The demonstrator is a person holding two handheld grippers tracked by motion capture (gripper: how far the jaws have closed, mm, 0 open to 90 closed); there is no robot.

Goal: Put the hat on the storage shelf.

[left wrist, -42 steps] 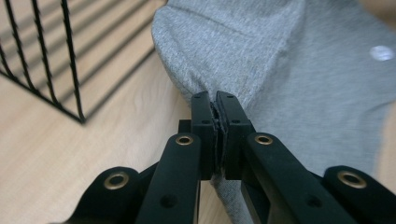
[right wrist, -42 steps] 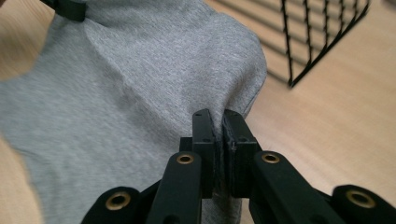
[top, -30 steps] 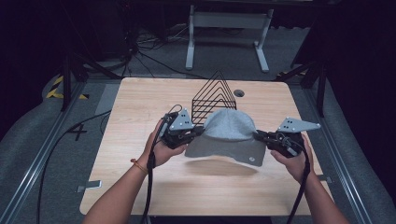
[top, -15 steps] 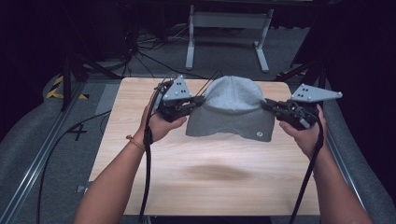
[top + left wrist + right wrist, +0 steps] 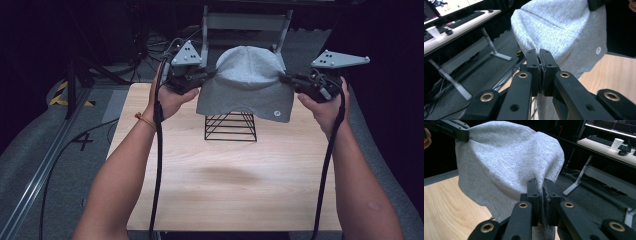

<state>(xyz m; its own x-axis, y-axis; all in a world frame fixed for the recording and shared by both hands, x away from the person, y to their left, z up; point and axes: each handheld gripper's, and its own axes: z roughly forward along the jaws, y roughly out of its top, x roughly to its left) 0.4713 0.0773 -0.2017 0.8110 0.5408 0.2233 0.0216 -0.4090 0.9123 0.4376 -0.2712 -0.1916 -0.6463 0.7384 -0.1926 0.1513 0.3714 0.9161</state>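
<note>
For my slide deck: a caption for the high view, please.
Two claws hold a grey beanie stretched in the air above a black wire rack on the wooden table.

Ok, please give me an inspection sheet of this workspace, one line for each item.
Surface: wooden table, bare around the rack.
Job's things: grey beanie held in the air between both grippers; black wire rack on the table under it.
Clutter: nothing seen.
Grippers: left gripper and right gripper each shut on a beanie edge.
Cables: one black cable trails from each gripper.
Surroundings: dark room, grey floor, desk with keyboard and paper cup.
</note>
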